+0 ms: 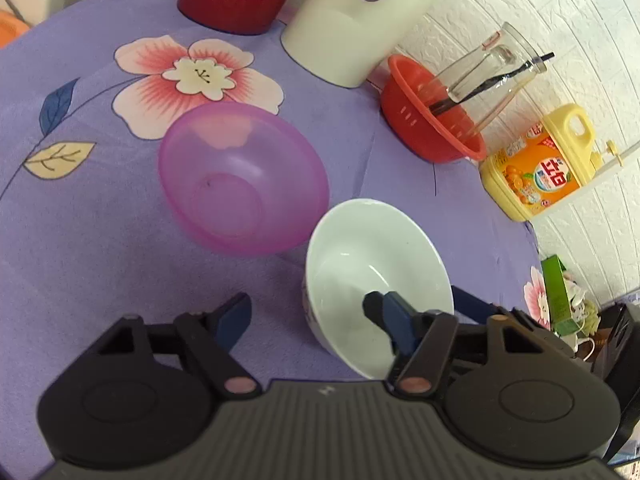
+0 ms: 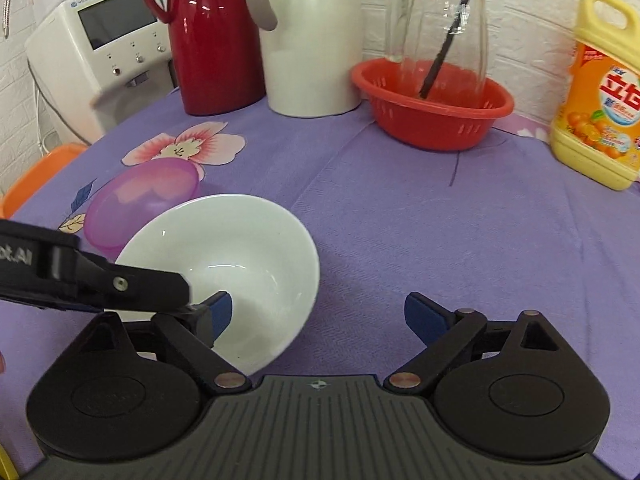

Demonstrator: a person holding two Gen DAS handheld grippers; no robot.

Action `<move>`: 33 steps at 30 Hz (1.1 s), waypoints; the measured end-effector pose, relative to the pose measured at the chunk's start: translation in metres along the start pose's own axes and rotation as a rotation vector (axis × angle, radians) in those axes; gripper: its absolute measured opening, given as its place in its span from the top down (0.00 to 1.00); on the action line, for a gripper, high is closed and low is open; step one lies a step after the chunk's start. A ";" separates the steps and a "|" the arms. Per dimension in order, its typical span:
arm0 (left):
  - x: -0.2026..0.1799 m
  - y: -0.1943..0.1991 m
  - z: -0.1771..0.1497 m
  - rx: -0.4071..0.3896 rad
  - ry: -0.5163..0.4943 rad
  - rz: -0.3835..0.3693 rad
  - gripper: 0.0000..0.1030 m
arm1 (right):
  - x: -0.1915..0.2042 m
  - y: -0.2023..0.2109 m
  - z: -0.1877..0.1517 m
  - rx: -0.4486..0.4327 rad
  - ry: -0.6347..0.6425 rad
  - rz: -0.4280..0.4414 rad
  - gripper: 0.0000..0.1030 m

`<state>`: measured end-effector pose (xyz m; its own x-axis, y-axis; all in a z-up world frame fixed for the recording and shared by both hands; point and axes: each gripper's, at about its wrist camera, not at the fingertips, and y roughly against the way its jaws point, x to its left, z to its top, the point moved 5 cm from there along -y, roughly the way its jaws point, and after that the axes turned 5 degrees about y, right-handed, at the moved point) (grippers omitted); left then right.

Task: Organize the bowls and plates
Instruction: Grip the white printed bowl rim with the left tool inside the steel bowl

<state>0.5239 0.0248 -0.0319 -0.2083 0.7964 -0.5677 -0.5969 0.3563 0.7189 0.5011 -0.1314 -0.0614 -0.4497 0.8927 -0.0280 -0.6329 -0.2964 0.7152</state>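
Note:
A white bowl (image 1: 372, 264) stands tilted on the purple floral cloth, beside a translucent pink bowl (image 1: 240, 176). My left gripper (image 1: 308, 312) is open, with its right finger (image 1: 380, 308) inside the white bowl and its left finger outside on the cloth. In the right wrist view the white bowl (image 2: 248, 240) tips toward the camera, and the pink bowl (image 2: 140, 196) lies behind it. My right gripper (image 2: 320, 312) is open, with its left finger (image 2: 220, 308) inside the bowl's near rim. The left gripper body crosses in from the left there.
At the back stand a red flask (image 2: 208, 40), a white jug (image 2: 308, 40), a red colander (image 2: 432, 104) holding a glass pitcher (image 2: 440, 20), and a yellow detergent bottle (image 2: 600, 92). A white appliance (image 2: 92, 40) stands off the table's left.

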 end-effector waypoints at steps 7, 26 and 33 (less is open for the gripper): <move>-0.003 -0.007 0.003 -0.008 -0.008 -0.049 0.72 | 0.007 -0.008 0.002 -0.008 0.019 0.075 0.00; -0.038 0.051 -0.059 0.046 -0.096 -0.137 0.75 | 0.044 0.090 -0.025 -0.027 0.094 -0.002 0.04; -0.056 0.095 -0.121 0.081 -0.155 -0.185 0.75 | 0.047 0.149 -0.066 -0.030 0.037 -0.026 0.03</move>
<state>0.3849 -0.0455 0.0197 0.0242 0.7772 -0.6288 -0.5482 0.5363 0.6418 0.3439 -0.1559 -0.0023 -0.4555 0.8873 -0.0725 -0.6631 -0.2838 0.6926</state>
